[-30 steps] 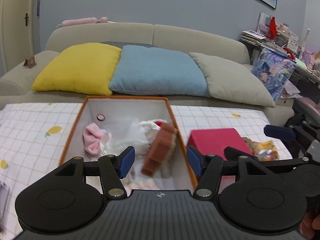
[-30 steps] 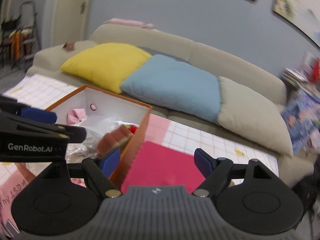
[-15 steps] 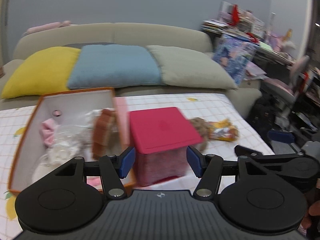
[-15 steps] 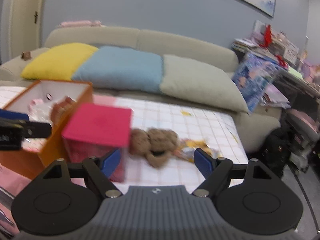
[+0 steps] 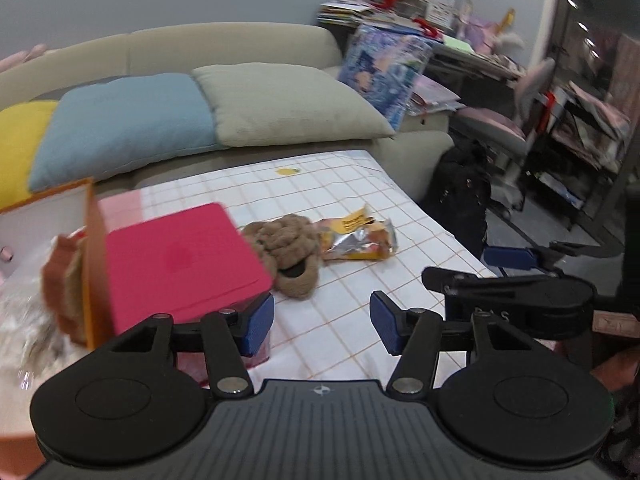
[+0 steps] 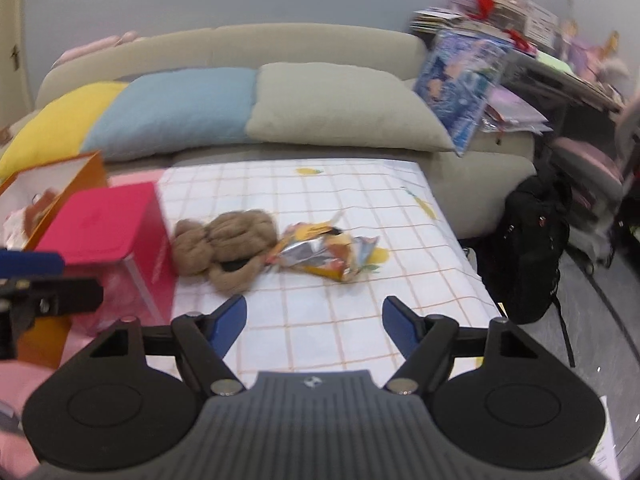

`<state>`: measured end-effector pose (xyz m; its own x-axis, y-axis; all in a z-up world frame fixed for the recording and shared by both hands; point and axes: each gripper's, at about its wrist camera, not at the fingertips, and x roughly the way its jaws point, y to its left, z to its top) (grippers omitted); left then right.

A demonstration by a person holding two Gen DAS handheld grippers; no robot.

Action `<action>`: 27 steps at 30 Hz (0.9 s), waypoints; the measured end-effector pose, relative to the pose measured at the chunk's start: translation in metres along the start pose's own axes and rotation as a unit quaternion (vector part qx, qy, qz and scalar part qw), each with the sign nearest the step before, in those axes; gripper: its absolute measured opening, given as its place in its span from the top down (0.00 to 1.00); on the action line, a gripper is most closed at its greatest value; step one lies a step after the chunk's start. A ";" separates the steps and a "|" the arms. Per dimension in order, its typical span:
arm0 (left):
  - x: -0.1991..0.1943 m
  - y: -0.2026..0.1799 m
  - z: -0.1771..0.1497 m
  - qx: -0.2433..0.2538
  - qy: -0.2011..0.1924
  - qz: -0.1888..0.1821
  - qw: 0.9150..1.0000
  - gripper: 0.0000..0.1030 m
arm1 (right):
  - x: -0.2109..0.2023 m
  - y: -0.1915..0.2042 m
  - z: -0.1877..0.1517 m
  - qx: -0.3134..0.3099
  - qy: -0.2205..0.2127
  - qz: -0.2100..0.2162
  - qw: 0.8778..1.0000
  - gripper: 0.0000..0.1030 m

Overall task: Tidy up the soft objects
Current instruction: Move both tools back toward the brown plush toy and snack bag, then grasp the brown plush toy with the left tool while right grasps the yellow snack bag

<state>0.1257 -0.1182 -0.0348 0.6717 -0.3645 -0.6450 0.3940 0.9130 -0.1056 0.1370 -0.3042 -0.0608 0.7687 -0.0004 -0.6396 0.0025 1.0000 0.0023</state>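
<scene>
Both claws, left point(image 5: 322, 328) and right point(image 6: 314, 326), empty and narrowing, aim at the brown plush point(image 6: 226, 246) beside the red box point(image 6: 108, 222), likely next binned.

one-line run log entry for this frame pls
left gripper: closing, empty | right gripper: closing, empty | brown plush: on table beside red box | snack bag: loose

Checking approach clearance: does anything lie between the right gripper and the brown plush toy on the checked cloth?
Nothing visible does. Only bare checked cloth lies between the right gripper, jaws closing and empty, and the brown plush toy.
</scene>
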 end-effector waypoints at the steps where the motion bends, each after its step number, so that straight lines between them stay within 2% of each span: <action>1: 0.005 -0.003 0.004 0.010 0.001 -0.001 1.000 0.38 | 0.005 -0.004 0.000 0.007 -0.003 -0.002 1.000 0.28; 6: 0.028 -0.018 0.020 0.058 0.005 -0.008 0.998 0.38 | 0.031 -0.023 -0.004 0.041 -0.003 -0.003 0.999 0.28; 11: 0.060 -0.025 0.044 0.118 0.043 0.006 0.992 0.39 | 0.059 -0.030 -0.002 0.047 -0.008 0.017 0.999 0.28; 14: 0.082 -0.022 0.056 0.144 0.074 0.013 0.987 0.38 | 0.077 -0.027 0.000 0.021 -0.013 0.020 0.999 0.27; 19: 0.118 -0.013 0.072 0.158 0.117 0.028 0.980 0.36 | 0.110 -0.021 0.002 -0.037 -0.018 0.007 0.999 0.27; 21: 0.131 -0.011 0.077 0.168 0.135 0.028 0.976 0.32 | 0.120 -0.018 0.003 -0.059 -0.025 0.008 0.998 0.21; 23: 0.144 -0.008 0.081 0.177 0.154 0.030 0.972 0.32 | 0.127 -0.012 0.002 -0.093 -0.042 0.008 0.995 0.17; 27: 0.168 -0.003 0.084 0.188 0.195 0.041 0.962 0.31 | 0.143 -0.001 0.000 -0.156 -0.065 0.005 0.986 0.16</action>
<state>0.2897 -0.1978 -0.0789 0.4525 -0.1313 -0.8820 0.5988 0.7777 0.1914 0.2470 -0.3056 -0.1520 0.8436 0.0301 -0.5361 -0.1871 0.9524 -0.2408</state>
